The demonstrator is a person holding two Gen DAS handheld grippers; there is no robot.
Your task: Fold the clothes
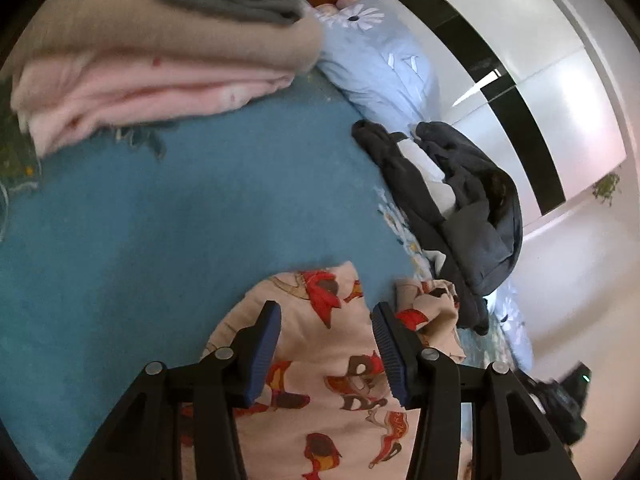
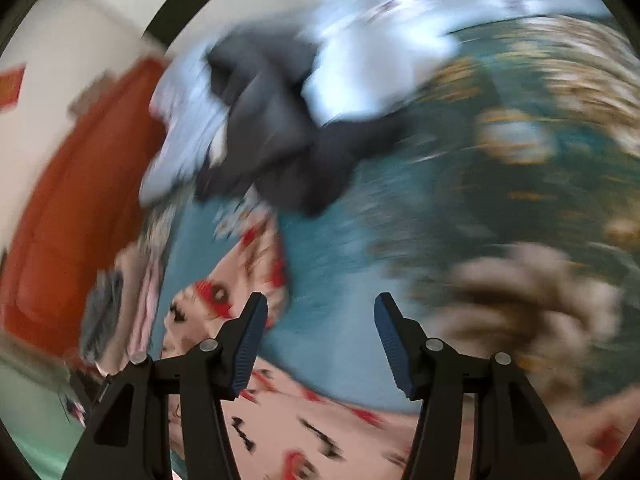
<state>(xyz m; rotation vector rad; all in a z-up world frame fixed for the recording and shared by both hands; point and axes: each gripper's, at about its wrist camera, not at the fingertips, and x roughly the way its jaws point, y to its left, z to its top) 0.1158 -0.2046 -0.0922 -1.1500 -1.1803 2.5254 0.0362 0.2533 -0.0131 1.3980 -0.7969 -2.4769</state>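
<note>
Garment, printed: pale pink cloth with red and brown figures, lying on the teal bedspread of a bed, directly under the left tool.

Left wrist view. Left tool stands part open, its 2 blue pads apart and clear of the cloth between them; nothing gripped. Printed garment shows a rounded fold edge toward the bedspread, with a loose bunched corner just beside the right-hand pad. Folded stack, grey over beige over pink, lies well apart at the far side. Dark garment, crumpled, lies near the bed's edge beside a pale blue pillow. White wardrobe stands beyond.

Right wrist view. Picture heavily smeared. Right tool part open, with only teal bedspread visible between the pads; nothing held. Printed garment lies below and to the left of the tool. Dark garment and pale blue bedding lie farther off; finer detail cannot be told.

Step in hand, as judged: both tools empty, between folds on the printed garment. Handling advice:
1. Take the bunched corner first and draw it flat, since it would trap a lump in any later fold.
2. Grip at 2 matching edge points, 1 per tool, through all layers.
3. Lift low and carry across evenly, so the thin cloth does not drag or skew.
4. Let the right tool steady before it closes.
</note>
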